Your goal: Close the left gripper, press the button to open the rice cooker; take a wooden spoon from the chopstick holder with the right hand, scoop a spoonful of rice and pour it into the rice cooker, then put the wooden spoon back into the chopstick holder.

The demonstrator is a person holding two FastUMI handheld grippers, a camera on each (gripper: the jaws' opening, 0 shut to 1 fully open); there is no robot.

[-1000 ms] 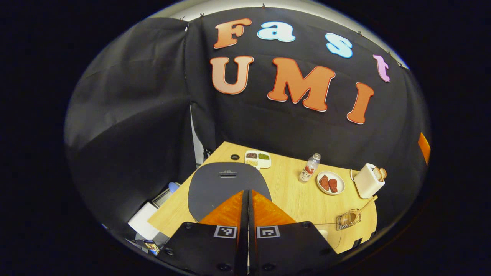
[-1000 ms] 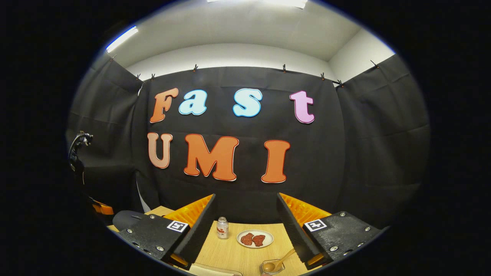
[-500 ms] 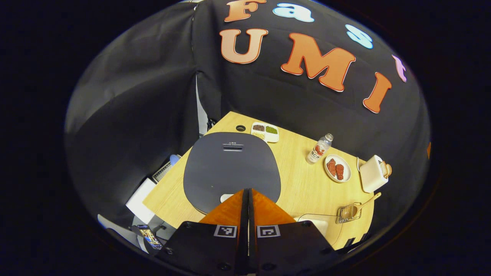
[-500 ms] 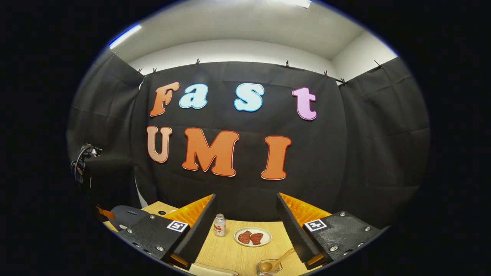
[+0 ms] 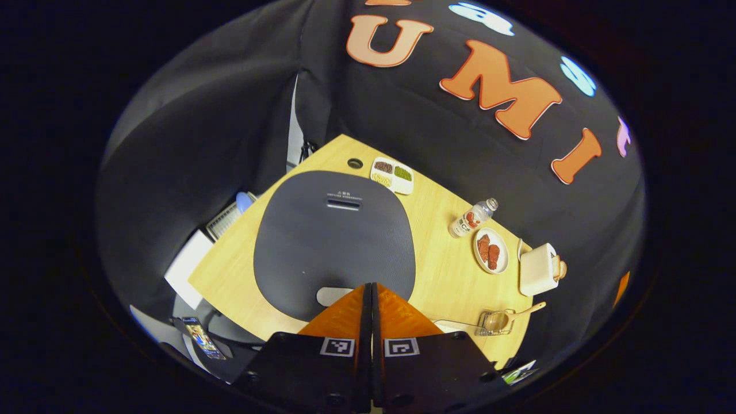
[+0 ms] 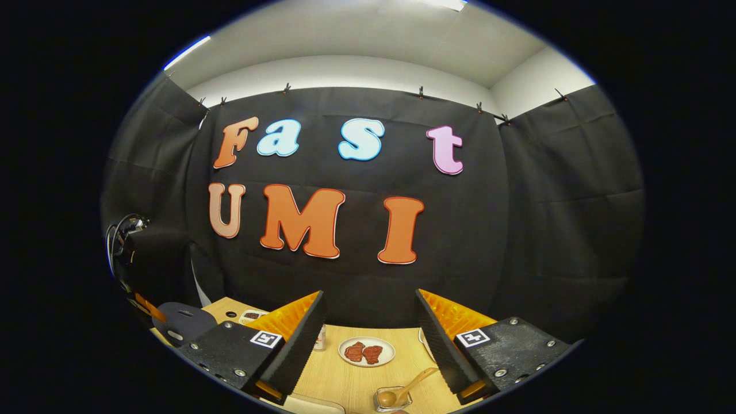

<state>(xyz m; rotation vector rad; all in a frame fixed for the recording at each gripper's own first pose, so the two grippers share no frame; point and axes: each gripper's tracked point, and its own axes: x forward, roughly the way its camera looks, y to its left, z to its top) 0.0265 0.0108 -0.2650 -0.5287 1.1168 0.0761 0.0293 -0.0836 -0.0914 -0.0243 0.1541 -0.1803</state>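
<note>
- The left gripper (image 5: 371,287) is being held above the rice cooker (image 5: 334,241) with its jaws closed together and nothing between them; the tips are pointing down at the pale button (image 5: 333,295) at the near edge of the cooker's lid.
- The lid is being seen still shut, so the press is judged to be the step in hand.
- A good press is being judged to need the closed tips brought straight down onto the middle of the button, not onto the dark lid around it, with a firm push and room left for the lid to swing up.
- The right gripper (image 6: 368,322) is being held with its jaws open and empty, well to the side of the rice cooker.
- The wooden spoon (image 5: 513,314) is being kept in the chopstick holder (image 5: 494,322), at the desk corner far from the rice cooker on its right.
- The rice cooker is being carried by a light wooden desk (image 5: 443,276); beyond it a divided dish (image 5: 393,174) is lying, and to its right a bottle (image 5: 472,218), a plate of red pieces (image 5: 490,250) and a white toaster (image 5: 537,269) are standing.
- The desk is being enclosed by black cloth; a white ceiling (image 6: 356,40) is being shown above it.
</note>
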